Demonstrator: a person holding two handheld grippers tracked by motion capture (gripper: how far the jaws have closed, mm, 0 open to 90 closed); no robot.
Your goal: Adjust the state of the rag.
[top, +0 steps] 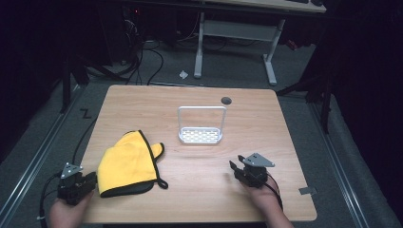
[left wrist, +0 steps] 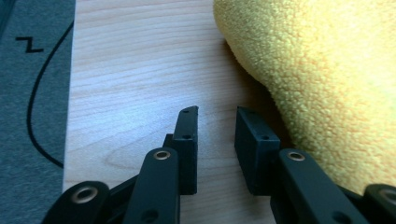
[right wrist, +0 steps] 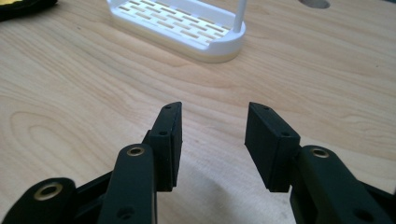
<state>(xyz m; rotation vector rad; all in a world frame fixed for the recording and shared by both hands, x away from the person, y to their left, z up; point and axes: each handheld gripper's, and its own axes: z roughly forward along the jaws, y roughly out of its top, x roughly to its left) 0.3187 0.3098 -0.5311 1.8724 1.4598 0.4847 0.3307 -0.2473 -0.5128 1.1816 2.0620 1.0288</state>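
At the lower left of the high view, the left gripper [top: 76,183] is a black block topped by a grey three-cornered plate, with a black cable trailing from it. The right gripper [top: 250,172], lower centre-right, looks the same. In both gripper views the jaws are matt black, with flat rectangular pads, brass-ringed pivot holes and small screw holes.

Cloth, wood and plastic on our table

We see a fuzzy yellow cloth [left wrist: 327,79] with dark smooth edging, a matt pale wood table [top: 199,190], a smooth white plastic rack [top: 200,135], and matt black jaws on our left gripper [left wrist: 215,140].
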